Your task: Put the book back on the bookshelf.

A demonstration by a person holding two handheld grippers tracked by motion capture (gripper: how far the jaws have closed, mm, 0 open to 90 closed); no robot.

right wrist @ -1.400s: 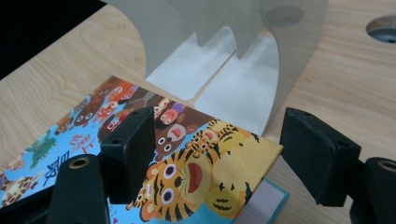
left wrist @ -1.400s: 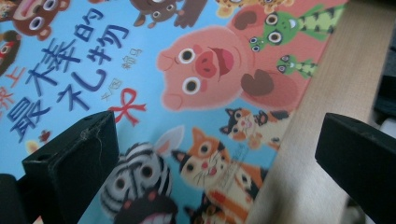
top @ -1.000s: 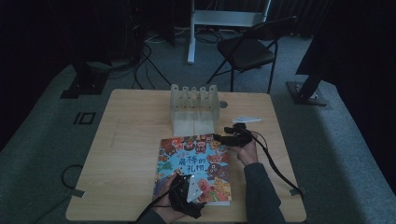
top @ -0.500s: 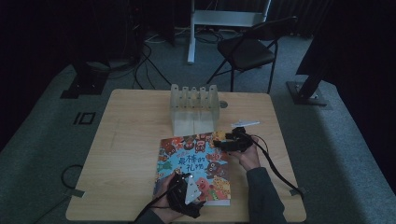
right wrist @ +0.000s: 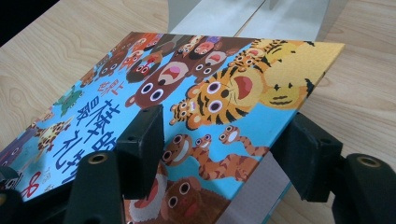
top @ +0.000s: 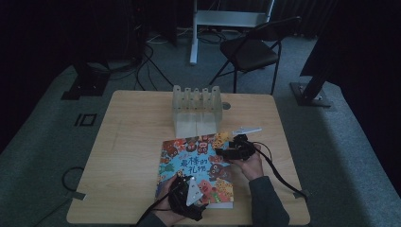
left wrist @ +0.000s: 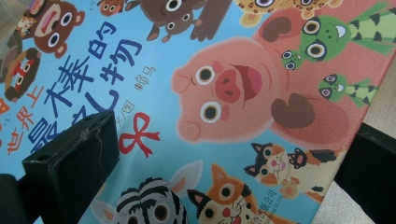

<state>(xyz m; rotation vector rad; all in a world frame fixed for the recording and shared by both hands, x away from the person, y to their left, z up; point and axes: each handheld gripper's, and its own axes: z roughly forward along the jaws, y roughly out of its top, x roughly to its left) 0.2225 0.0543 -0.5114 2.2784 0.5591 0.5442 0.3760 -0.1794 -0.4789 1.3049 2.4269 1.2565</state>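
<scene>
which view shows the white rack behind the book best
The high view: the rack stands whole on the table, its row of upright dividers clear, just past the book. The right gripper view catches just its pale base beyond the book's far edge; the left gripper view gives no clear sight of it.

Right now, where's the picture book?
High view: the picture book lies on the near middle of the table, just in front of the white slotted rack, between the left tool and right tool.

Picture book [top: 198, 168] (animal cover) flat on table [top: 132, 142].
</scene>
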